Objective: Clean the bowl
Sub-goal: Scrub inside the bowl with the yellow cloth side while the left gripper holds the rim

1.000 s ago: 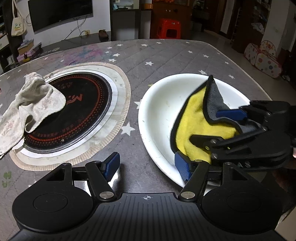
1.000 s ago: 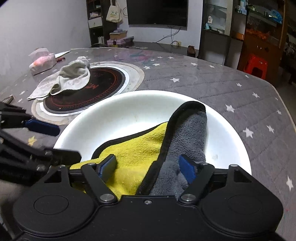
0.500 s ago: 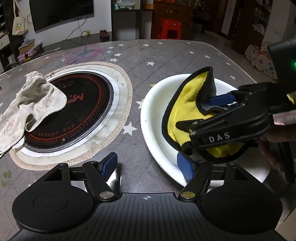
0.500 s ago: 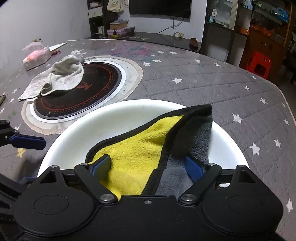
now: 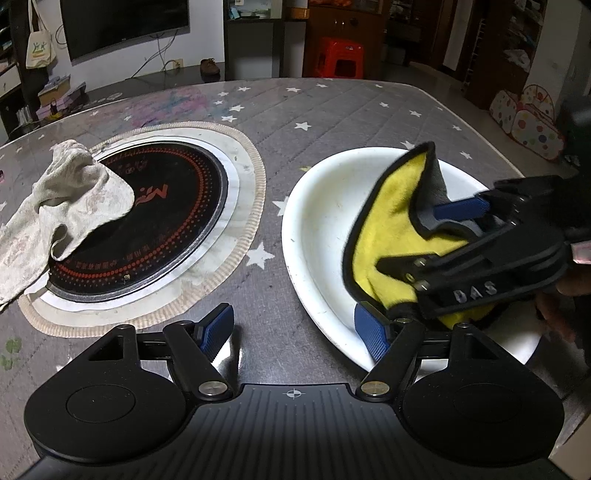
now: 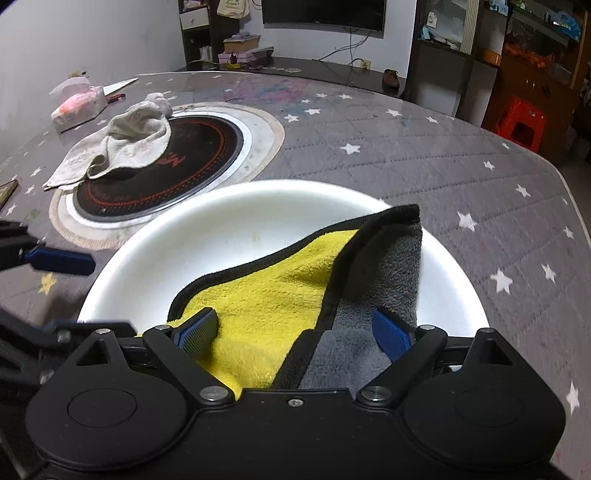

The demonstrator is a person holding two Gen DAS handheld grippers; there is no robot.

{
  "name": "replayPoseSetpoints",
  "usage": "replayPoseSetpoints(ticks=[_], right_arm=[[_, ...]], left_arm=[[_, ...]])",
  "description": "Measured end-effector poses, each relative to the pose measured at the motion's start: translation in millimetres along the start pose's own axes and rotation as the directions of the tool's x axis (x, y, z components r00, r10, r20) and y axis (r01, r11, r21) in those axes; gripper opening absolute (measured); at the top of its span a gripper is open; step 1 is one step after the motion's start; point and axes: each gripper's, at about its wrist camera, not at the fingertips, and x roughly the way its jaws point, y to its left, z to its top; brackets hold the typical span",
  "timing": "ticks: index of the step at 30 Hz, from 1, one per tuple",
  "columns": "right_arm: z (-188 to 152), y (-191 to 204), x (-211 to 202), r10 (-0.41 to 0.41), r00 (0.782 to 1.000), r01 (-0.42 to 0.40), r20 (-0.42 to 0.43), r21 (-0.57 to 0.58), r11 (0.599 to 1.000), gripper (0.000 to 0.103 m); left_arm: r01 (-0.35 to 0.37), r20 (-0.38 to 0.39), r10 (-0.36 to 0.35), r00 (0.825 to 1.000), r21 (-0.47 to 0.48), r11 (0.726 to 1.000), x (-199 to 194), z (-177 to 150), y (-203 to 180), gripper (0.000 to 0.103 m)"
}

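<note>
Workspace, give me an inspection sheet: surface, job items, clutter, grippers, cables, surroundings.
Surface: grey star-print table cover.
Job's things: white bowl holding a yellow-grey cloth.
Clutter: round cooktop with a dirty rag draped over it; pink packet.
Grippers: left gripper open, one finger at the bowl rim; right gripper open astride the cloth.
Cables: wall cord under the TV.
Surroundings: red stool, shelves.

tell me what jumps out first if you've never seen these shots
The yellow and grey cloth lying in the white bowl, between the right gripper's spread fingers. Next, the black round cooktop set into the starry grey table, with a crumpled pale rag draped over its left edge.
</note>
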Motion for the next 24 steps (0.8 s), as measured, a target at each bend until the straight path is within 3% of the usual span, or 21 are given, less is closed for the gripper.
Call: replayPoseSetpoints(ticks=[11,24], right_arm=[[-13.4,10.2,-14.5,0.032,0.999,-0.034,-0.044,-0.049,0.998,0.093],[9.7,17.8,9.1,0.047,0.999,-0.048,-0.021,-0.071,0.996,0.097]], left_arm=[[0.01,0.022,-0.01,1.0,-0.02,1.0,-11.4,2.0,9.6,0.073],[0.024,0.032,-0.023,0.999,-0.032,0.999,-17.2,0.0,15.3,0.076]])
